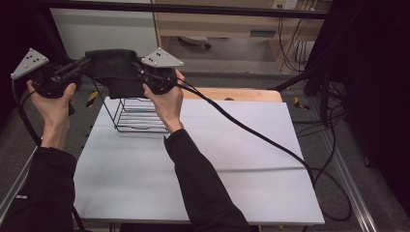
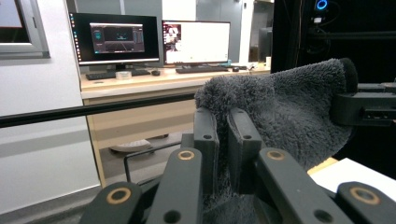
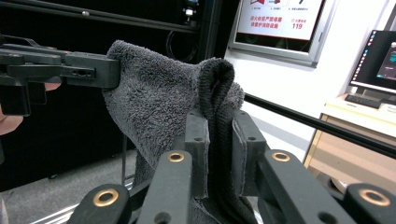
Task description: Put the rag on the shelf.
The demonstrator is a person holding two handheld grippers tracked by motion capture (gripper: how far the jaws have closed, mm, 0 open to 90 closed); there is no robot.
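Two claws hold one dark grey towel (image 1: 112,72) raised above the far left part of the desk (image 1: 232,159). Left claw (image 1: 80,65): its two black jaws are nearly closed, pinched on one end of the towel; in the left gripper view the pile of the cloth is squeezed in the narrow slot between the flat jaw plates (image 2: 224,140). Right claw (image 1: 140,72): likewise almost fully closed on the opposite end, where the right gripper view shows a folded, ribbed hem (image 3: 215,93) clamped between its jaws (image 3: 219,154). Each claw appears in the other's view, gripping the towel's far edge.

Towel: thick, fluffy terry with a looped, shaggy surface, charcoal in colour; it hangs in a shallow sag between the two claws, with soft rounded folds.

Claws: matt black, rigid, with angular linkage arms and brass-coloured pivot bushings; a grey three-cornered plate (image 1: 162,58) with small holes sits on top of each, and a black cable (image 1: 251,130) trails from the right one across the desk.

Person's left hand (image 1: 53,99) and right hand (image 1: 167,99) grip the handles; black sleeves cover both forearms.

Wire rack (image 1: 138,116): thin black metal rods forming an open rectangular frame, standing on the desk directly below the towel and apart from it.

Desk: flat, smooth, white rectangular sheet with a pale wooden edge (image 1: 237,94) at the far side.
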